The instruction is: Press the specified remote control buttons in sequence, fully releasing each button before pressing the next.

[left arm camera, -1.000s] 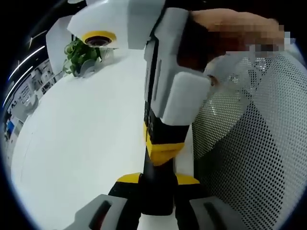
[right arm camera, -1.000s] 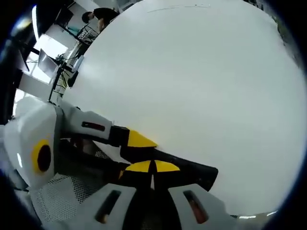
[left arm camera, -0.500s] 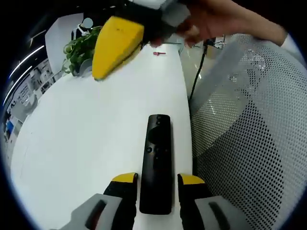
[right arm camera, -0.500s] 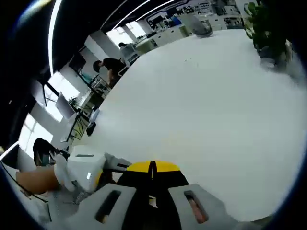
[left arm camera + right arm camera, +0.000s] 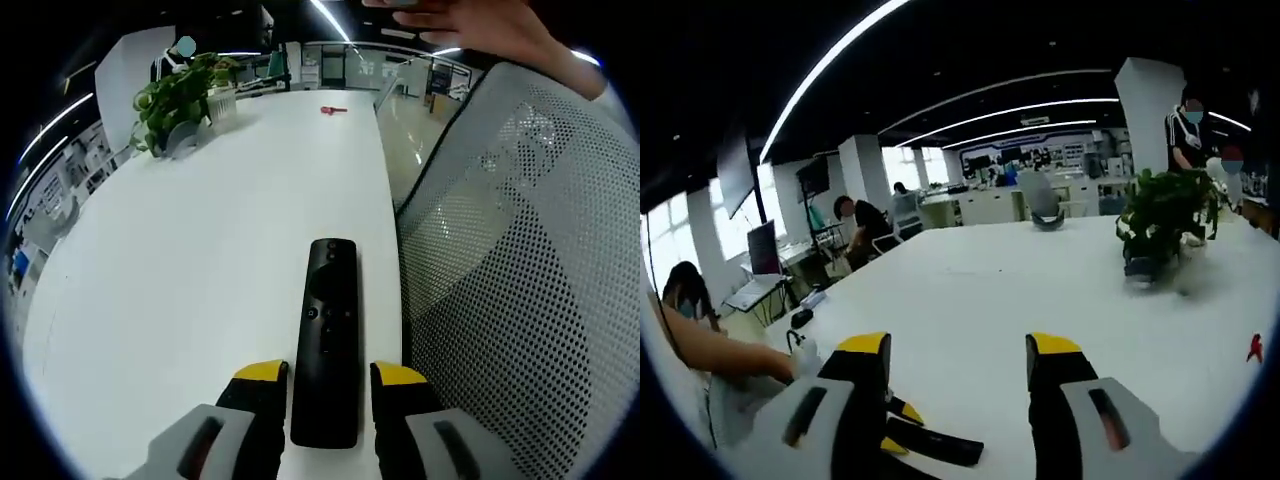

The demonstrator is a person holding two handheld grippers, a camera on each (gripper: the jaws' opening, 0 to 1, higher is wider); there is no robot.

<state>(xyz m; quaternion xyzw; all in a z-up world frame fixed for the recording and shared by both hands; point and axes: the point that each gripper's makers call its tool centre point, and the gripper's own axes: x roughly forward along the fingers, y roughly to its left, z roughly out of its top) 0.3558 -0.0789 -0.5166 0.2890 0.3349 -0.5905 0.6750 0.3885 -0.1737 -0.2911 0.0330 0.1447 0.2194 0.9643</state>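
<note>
Left gripper view, lower centre: a slim black remote control (image 5: 326,335) lies flat on a white table (image 5: 190,270), its long axis running from 6 to 12 o'clock. Its near end sits between the two yellow-tipped jaws of the left gripper (image 5: 324,385), which press against its sides, grasping it. The remote's round button ring is toward its far end. At 3 o'clock, just beside the table edge, curves the grey mesh back of a chair (image 5: 520,280). At 10 o'clock a potted green plant (image 5: 178,100) stands on the table, and near 12 o'clock lies a small red object (image 5: 333,111), too small to identify. A person's hand (image 5: 480,25) shows at 1 o'clock, above the chair.

Right gripper view: the right gripper (image 5: 958,375) has its jaws spread well apart, with nothing between them. Below, at 7 o'clock, the remote's dark end (image 5: 935,446) and a yellow jaw tip show. The plant (image 5: 1165,225) stands at 3 o'clock.
</note>
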